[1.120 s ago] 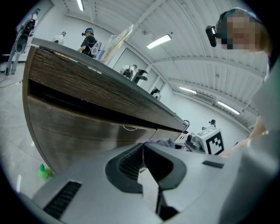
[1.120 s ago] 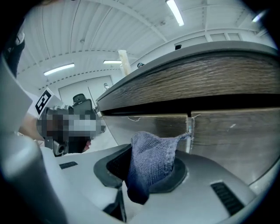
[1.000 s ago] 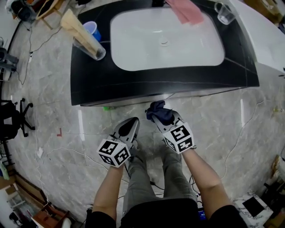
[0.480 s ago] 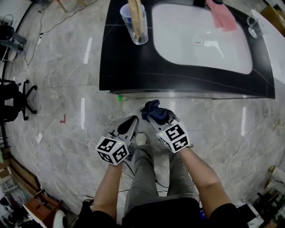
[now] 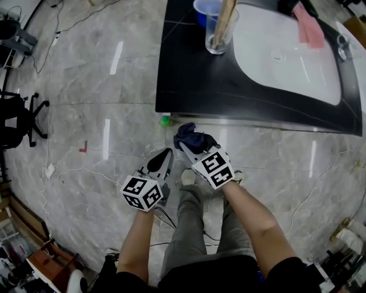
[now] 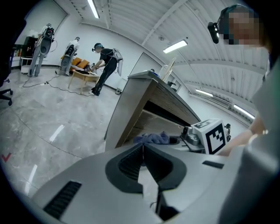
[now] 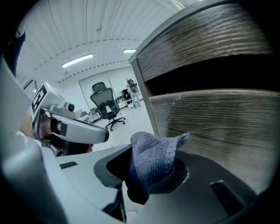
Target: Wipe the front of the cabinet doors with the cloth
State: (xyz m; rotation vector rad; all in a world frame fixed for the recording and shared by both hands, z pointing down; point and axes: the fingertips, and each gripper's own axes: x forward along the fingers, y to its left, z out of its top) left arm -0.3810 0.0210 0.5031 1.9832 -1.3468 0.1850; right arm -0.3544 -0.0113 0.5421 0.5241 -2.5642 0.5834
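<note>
A dark blue cloth is bunched between the jaws of my right gripper, which is shut on it. The cloth's tip sits close to the wood-grain cabinet door, near the cabinet's left corner; contact cannot be told. In the left gripper view the same cloth shows ahead beside the cabinet. My left gripper hangs a little to the left and lower, its jaws pressed together with nothing between them.
The black countertop carries a white sink, a clear cup with sticks, a blue cup and a pink cloth. An office chair stands far left. Cables lie on the marble floor. A green object lies by the cabinet corner.
The head view has shifted left along the cabinet, so the countertop now sits further right. Both grippers kept their pose, the right one still holding the cloth near the cabinet's left corner.
</note>
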